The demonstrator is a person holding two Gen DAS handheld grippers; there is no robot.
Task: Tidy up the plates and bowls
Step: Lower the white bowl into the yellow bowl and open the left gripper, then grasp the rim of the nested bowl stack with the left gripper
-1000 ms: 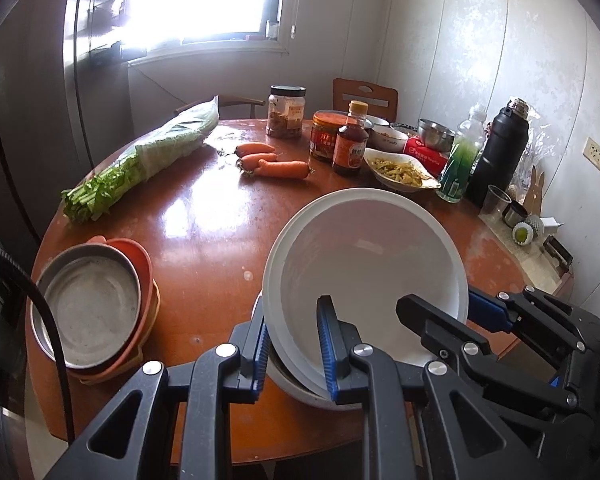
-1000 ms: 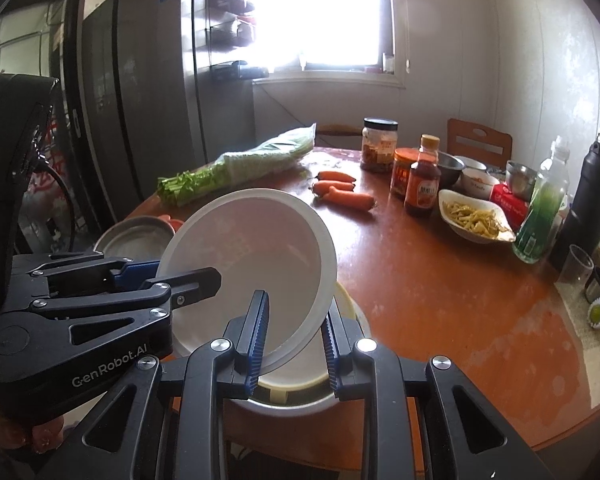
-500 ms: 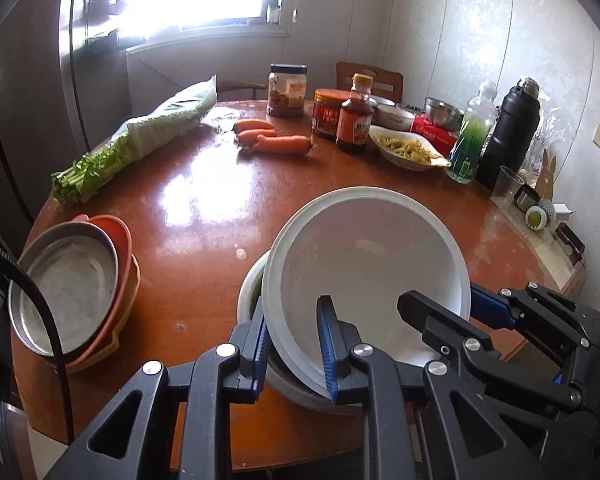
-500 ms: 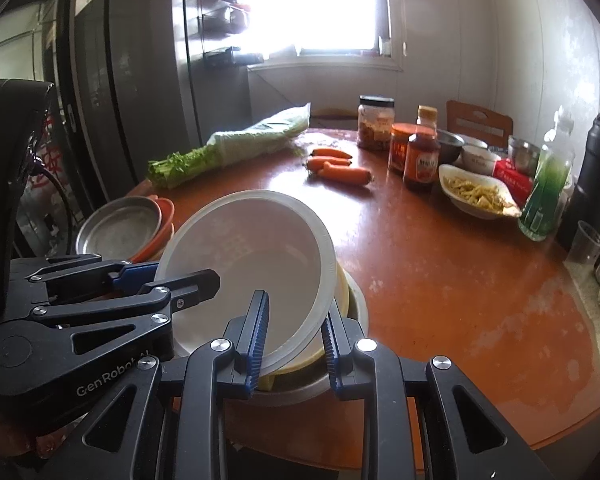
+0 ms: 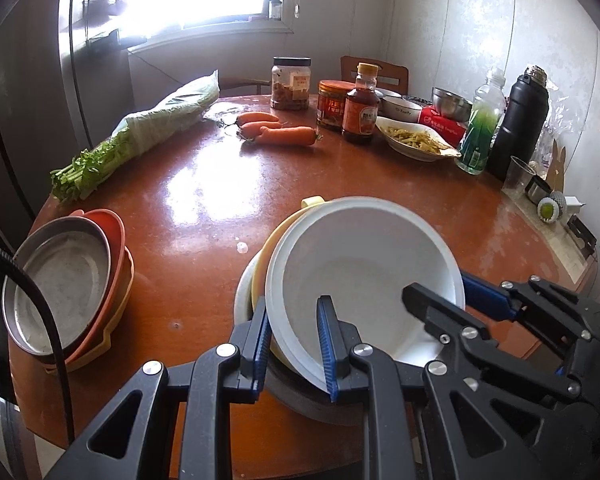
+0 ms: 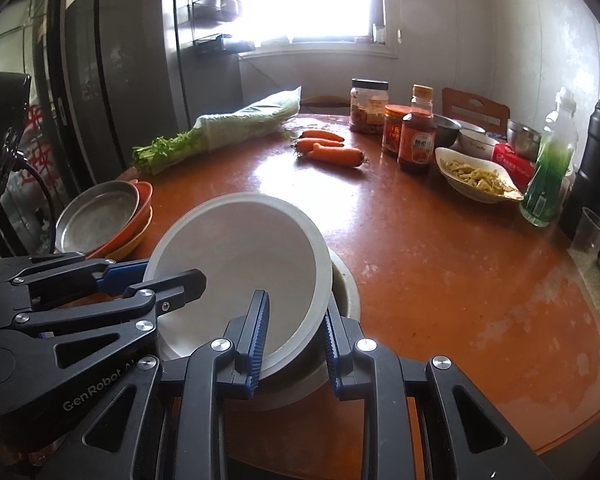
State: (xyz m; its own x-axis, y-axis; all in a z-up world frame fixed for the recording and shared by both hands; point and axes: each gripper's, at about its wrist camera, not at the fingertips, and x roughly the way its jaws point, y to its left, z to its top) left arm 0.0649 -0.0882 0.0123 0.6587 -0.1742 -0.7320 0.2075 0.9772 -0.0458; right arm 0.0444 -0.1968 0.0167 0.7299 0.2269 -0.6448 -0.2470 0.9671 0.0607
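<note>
A white bowl (image 5: 364, 276) (image 6: 240, 268) is held by both grippers. My left gripper (image 5: 294, 344) is shut on its near left rim. My right gripper (image 6: 294, 336) is shut on its near right rim. The bowl sits tilted in a stack near the table's front edge, on a yellow bowl (image 5: 278, 240) that rests in a grey bowl (image 5: 312, 400) (image 6: 346, 280). At the left edge of the table stands a second stack: a metal plate (image 5: 64, 280) (image 6: 96, 216) on orange dishes (image 5: 116, 236) (image 6: 144, 204).
On the round brown table (image 5: 204, 208) lie bagged celery (image 5: 148, 136) and carrots (image 5: 280, 132). Jars, a sauce bottle (image 5: 362, 108), a dish of food (image 5: 416, 142), bowls, a green bottle (image 5: 480, 132) and a black flask (image 5: 518, 120) crowd the far right. A fridge stands left.
Both grippers have lowered the white bowl into the stack; the yellow bowl under it now shows at its far rim. The grips have not changed.
</note>
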